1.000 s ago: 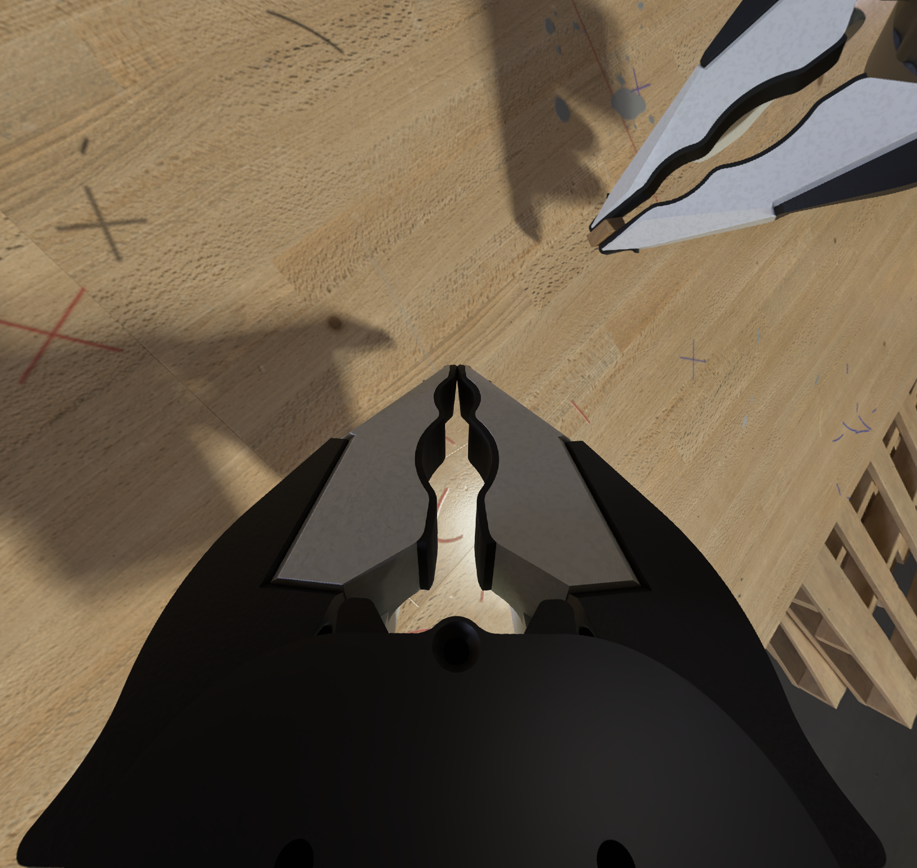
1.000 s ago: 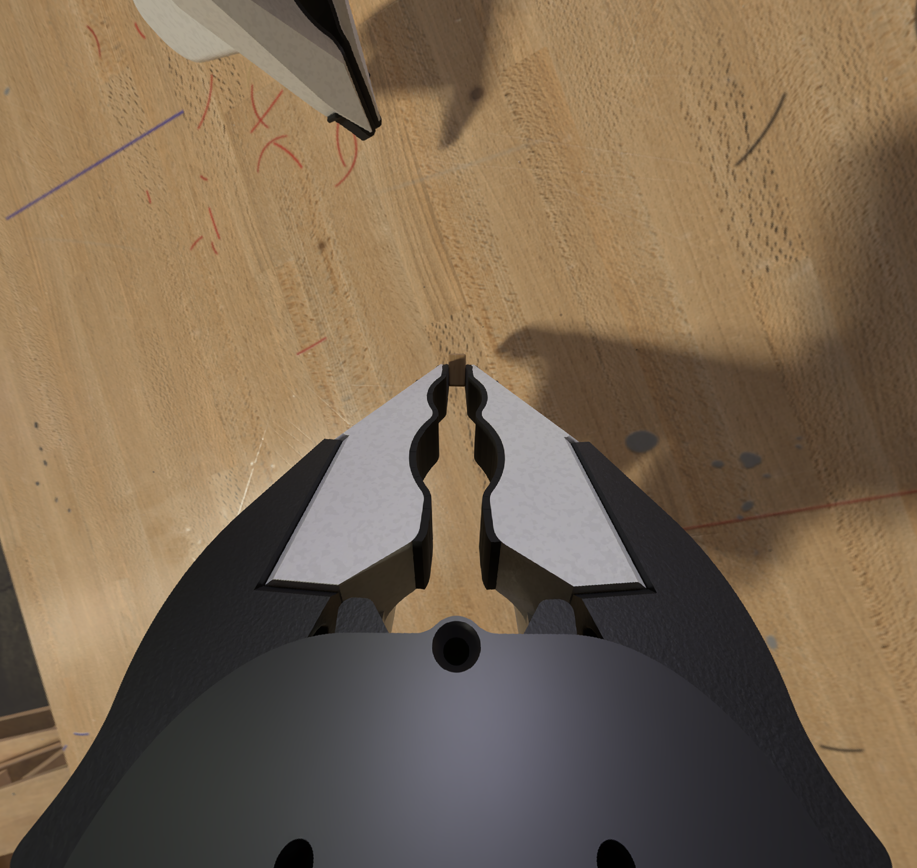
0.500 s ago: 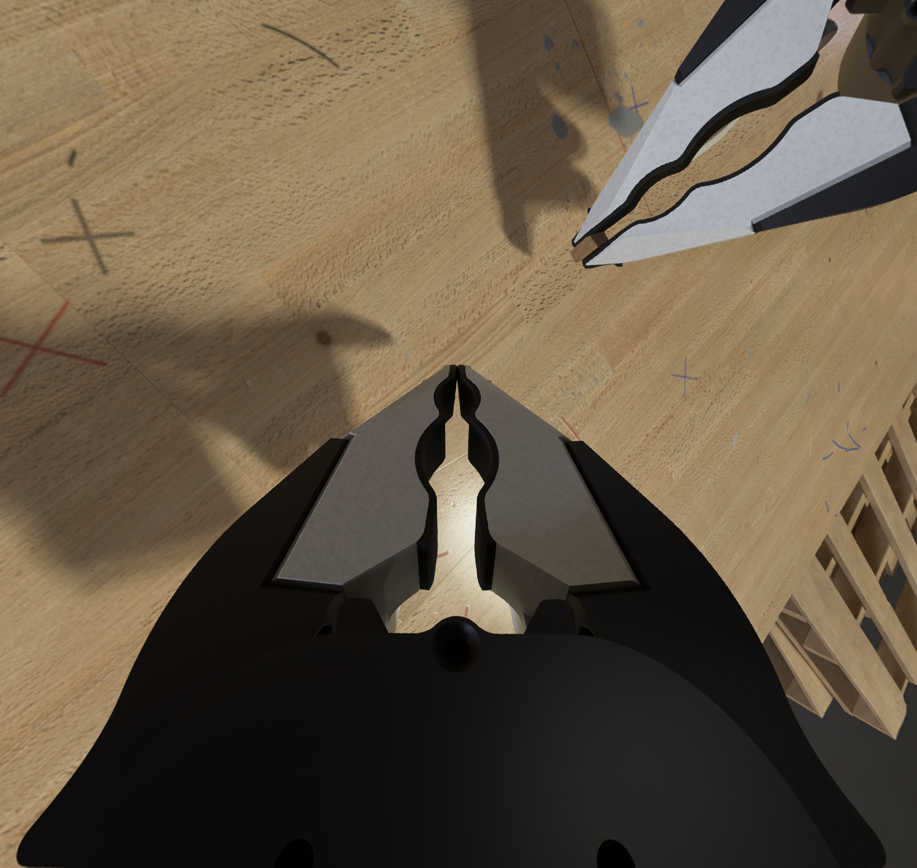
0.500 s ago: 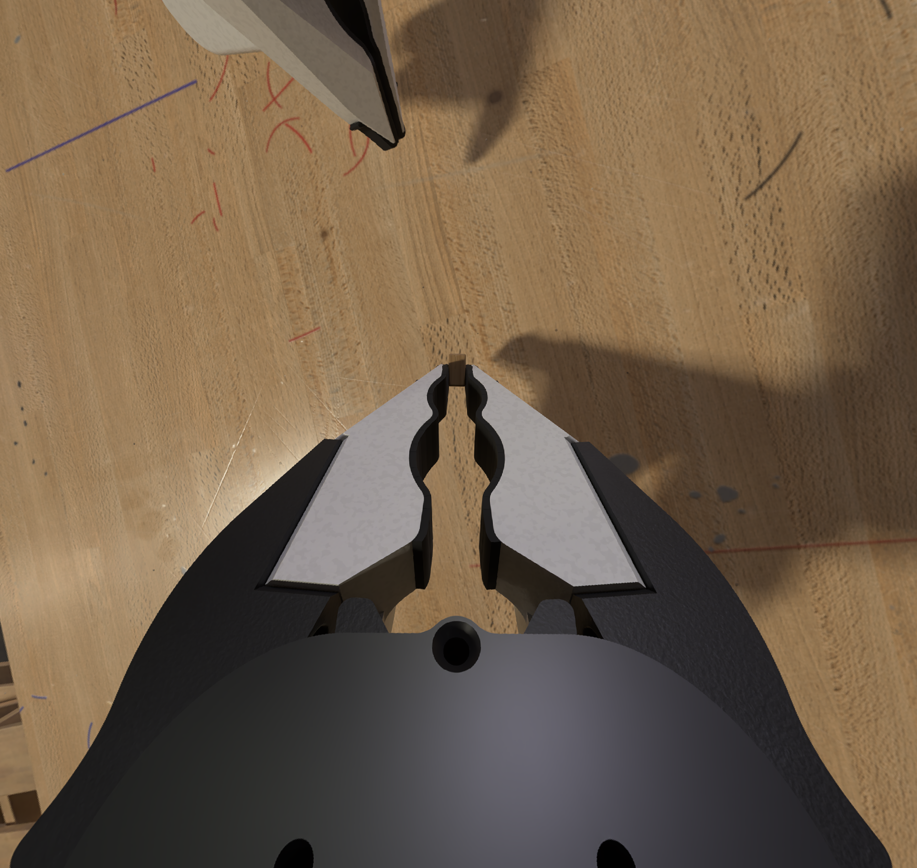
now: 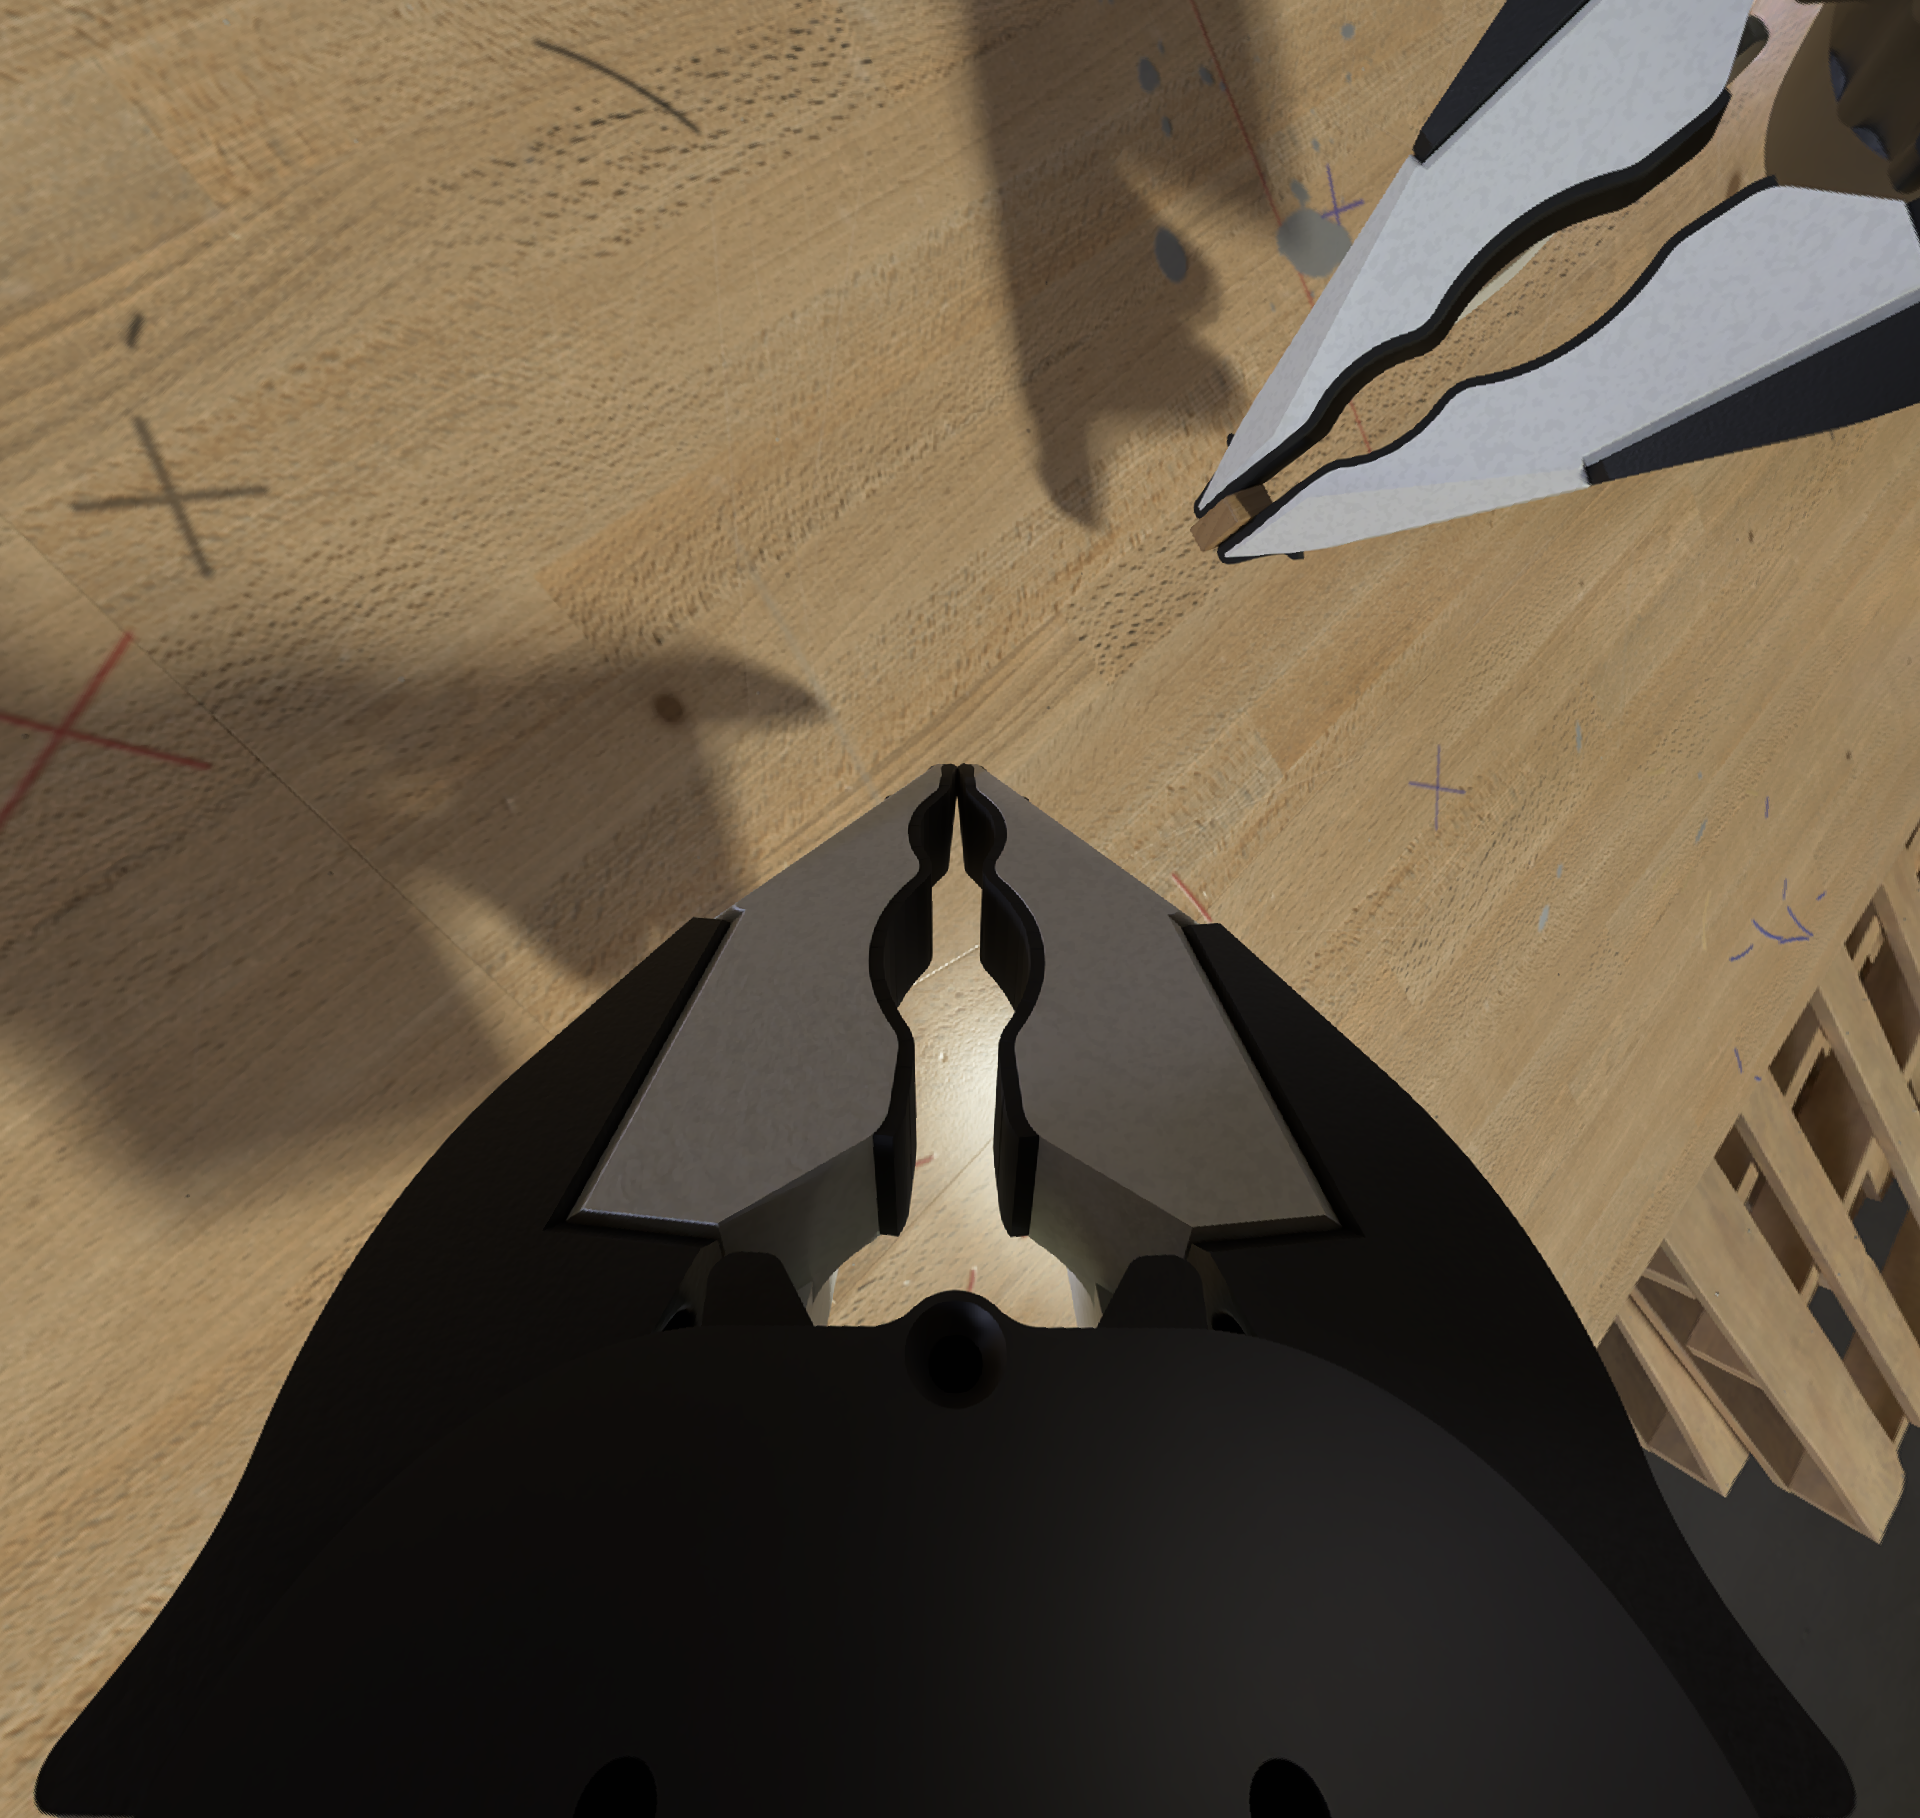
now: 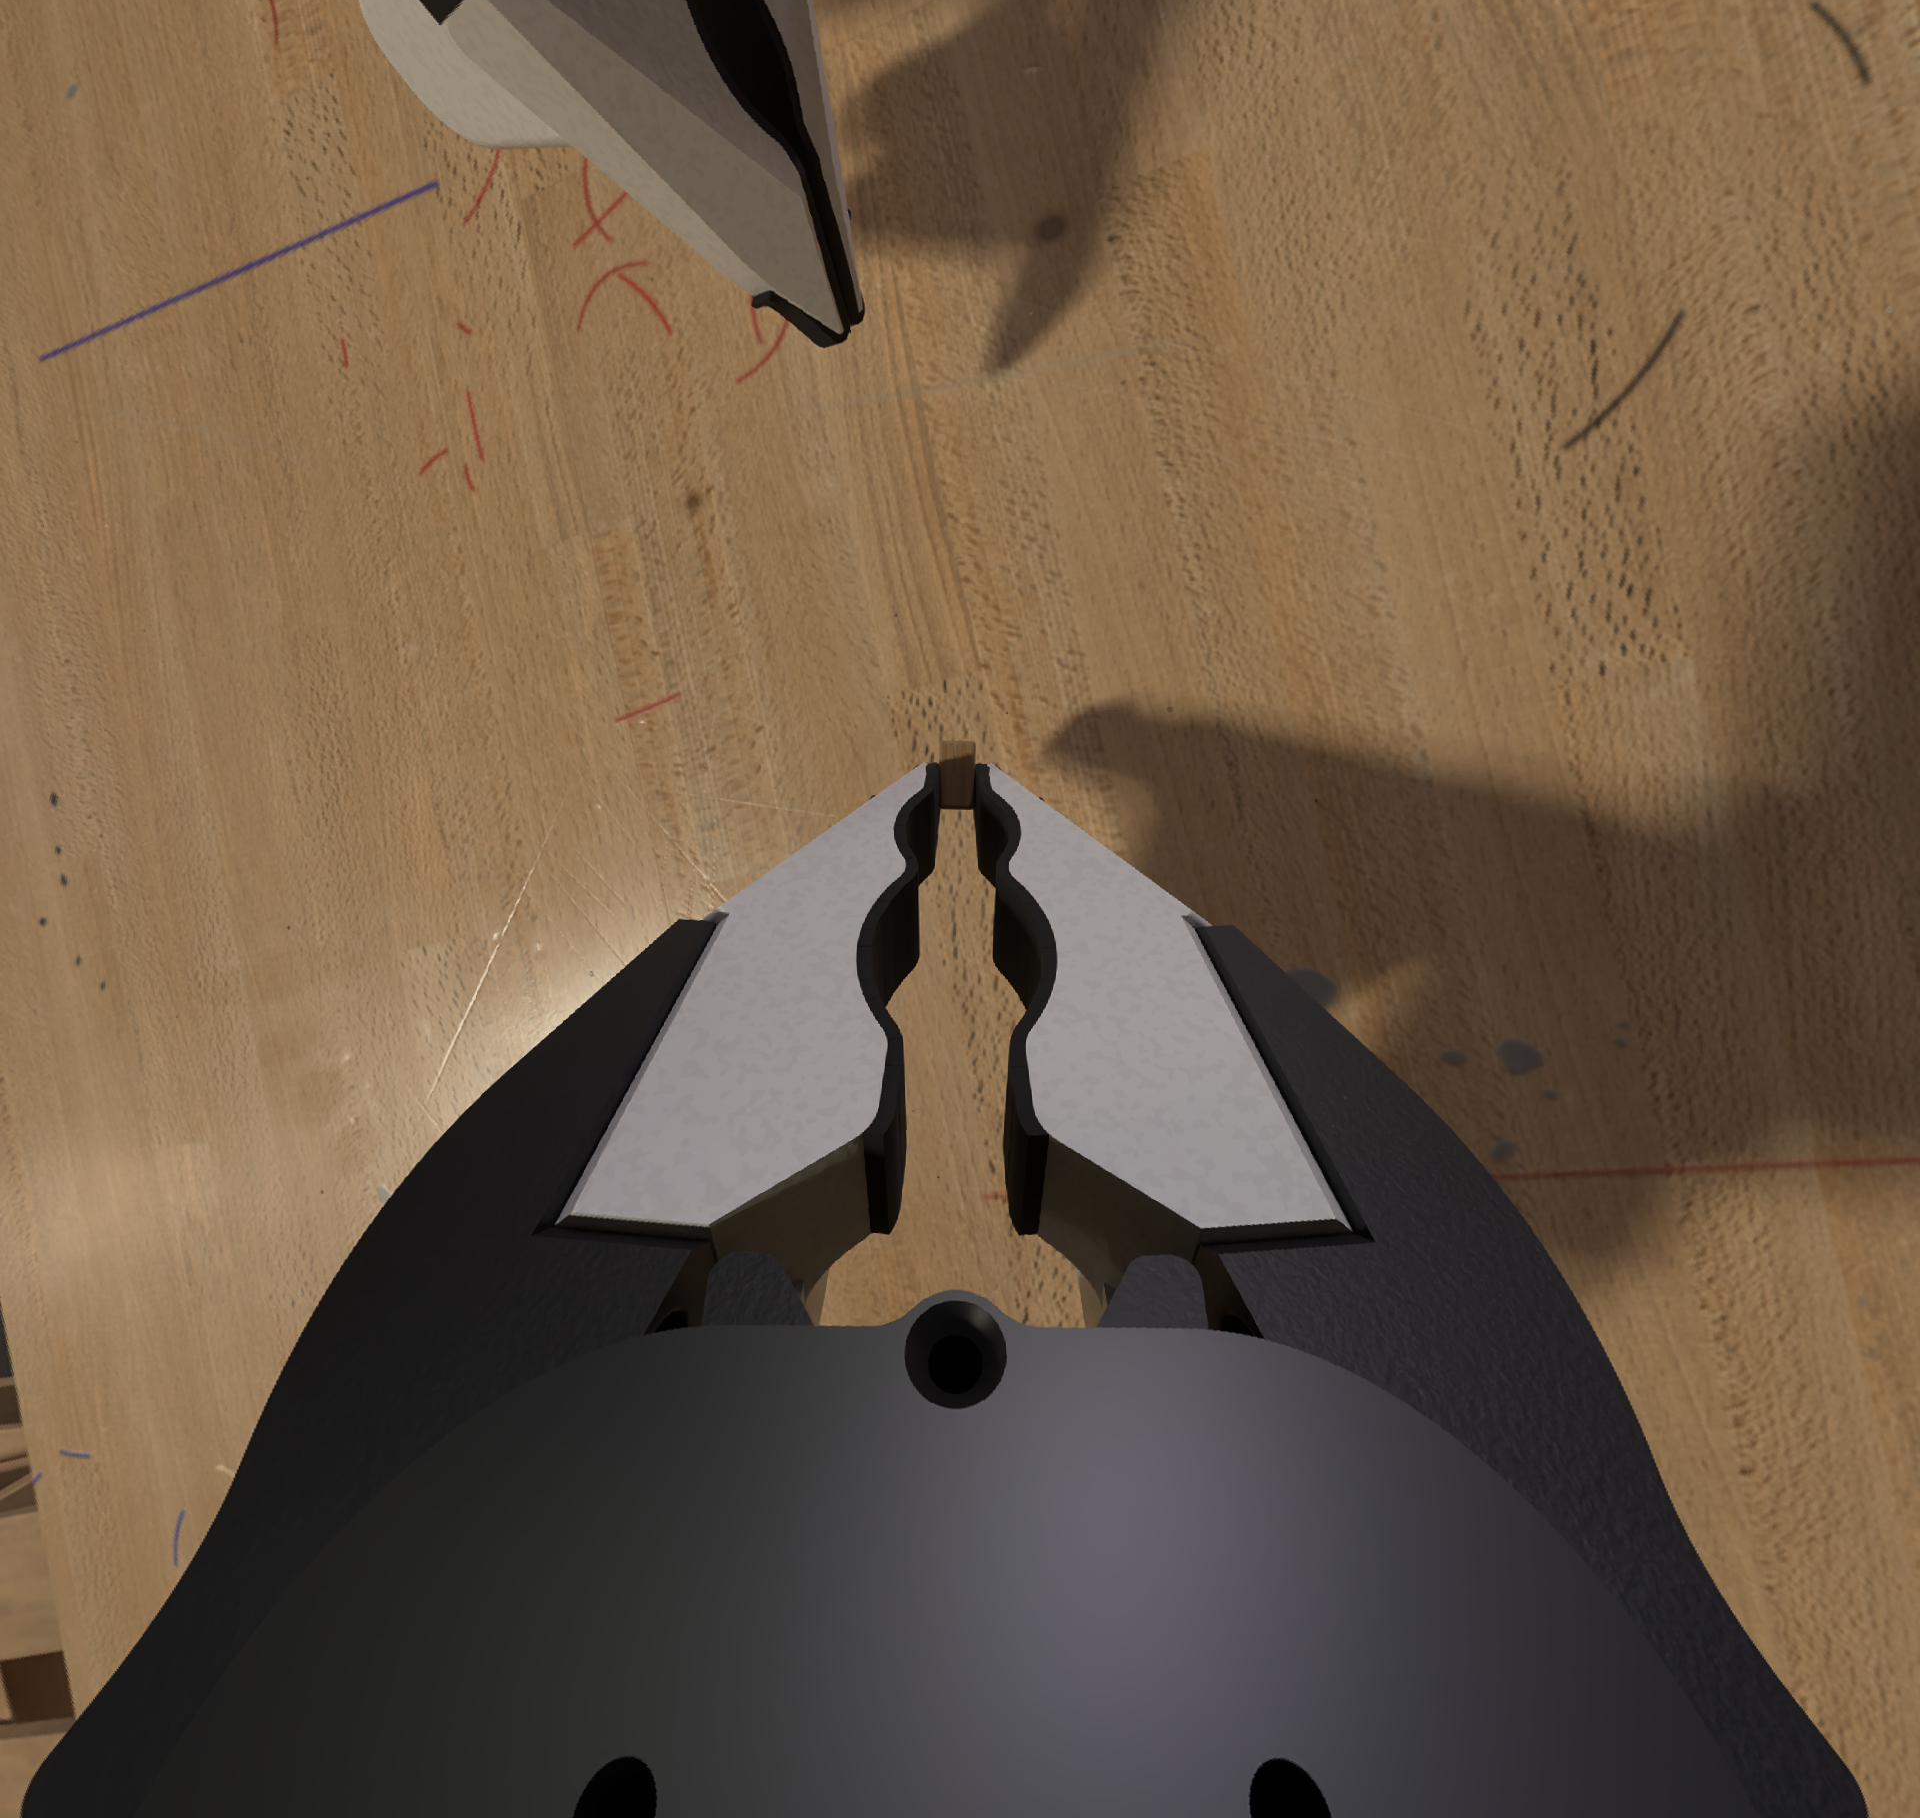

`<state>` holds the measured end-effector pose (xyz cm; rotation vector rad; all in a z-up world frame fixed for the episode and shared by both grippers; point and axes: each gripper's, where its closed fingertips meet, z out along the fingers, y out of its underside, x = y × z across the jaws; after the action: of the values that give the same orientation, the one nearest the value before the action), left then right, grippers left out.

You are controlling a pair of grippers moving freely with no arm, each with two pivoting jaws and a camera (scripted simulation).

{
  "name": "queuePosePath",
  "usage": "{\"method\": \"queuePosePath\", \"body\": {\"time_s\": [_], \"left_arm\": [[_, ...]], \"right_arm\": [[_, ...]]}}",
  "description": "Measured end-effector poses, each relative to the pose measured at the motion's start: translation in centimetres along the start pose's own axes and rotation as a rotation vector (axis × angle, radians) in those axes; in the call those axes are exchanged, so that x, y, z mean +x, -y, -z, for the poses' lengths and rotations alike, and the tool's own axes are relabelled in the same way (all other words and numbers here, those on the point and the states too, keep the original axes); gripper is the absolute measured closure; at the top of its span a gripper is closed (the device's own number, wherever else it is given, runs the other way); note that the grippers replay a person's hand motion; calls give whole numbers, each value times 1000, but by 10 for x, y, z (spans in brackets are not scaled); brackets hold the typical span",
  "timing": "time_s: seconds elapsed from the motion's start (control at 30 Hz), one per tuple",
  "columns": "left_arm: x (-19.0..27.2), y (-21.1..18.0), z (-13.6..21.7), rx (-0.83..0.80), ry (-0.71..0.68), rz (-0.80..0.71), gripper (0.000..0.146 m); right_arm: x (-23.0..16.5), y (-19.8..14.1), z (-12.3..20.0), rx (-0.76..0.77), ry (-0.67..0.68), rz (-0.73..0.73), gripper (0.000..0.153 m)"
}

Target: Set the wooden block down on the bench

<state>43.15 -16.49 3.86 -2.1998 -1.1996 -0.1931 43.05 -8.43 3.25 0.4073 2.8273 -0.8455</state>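
Note:
A small wooden block [image 6: 957, 776] is pinched between the tips of my right gripper [image 6: 957, 783], which is shut on it above the wooden bench [image 6: 1299, 542]. In the left wrist view the same block [image 5: 1229, 514] shows at the tips of the right gripper [image 5: 1236, 521], at the upper right. My left gripper [image 5: 956, 776] is shut and empty, its tips touching, above the bench [image 5: 520, 314]. It also shows in the right wrist view [image 6: 831, 324], at the upper left, ahead of the block.
The bench top carries pen crosses, lines and paint specks. A slatted wooden pallet or crate [image 5: 1787, 1249] lies past the bench edge at the lower right of the left wrist view. Both grippers cast long shadows on the bench.
The two grippers have drawn closer together. In the left wrist view the right gripper with the block has moved down and left. In the right wrist view the left gripper has moved nearer.

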Motion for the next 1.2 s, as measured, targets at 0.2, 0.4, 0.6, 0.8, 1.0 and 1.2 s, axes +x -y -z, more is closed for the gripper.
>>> {"method": "queuePosePath", "body": {"time_s": [0.2, 0.4, 0.6, 0.8, 1.0, 1.2], "left_arm": [[1, -1, 0, -1, 0, -1, 146], [1, -3, 0, -7, -2, 0, 146], [3, -4, -2, -11, 14, -18, 146], [1, -6, -2, -11, 46, -38, 146], [2, -7, -1, 6, 49, -46, 146], [3, -10, 1, 29, 43, -60, 146]], "right_arm": [[2, 1, 2, 24, -9, -15, 147], [-1, -5, 5, 8, -21, -7, 147], [-8, -8, 4, -4, -10, -11, 147], [-11, -8, 4, -5, -50, -15, 147], [-14, -7, 5, -3, -117, -31, 147], [-16, -6, 9, 10, -178, -74, 147]]}}
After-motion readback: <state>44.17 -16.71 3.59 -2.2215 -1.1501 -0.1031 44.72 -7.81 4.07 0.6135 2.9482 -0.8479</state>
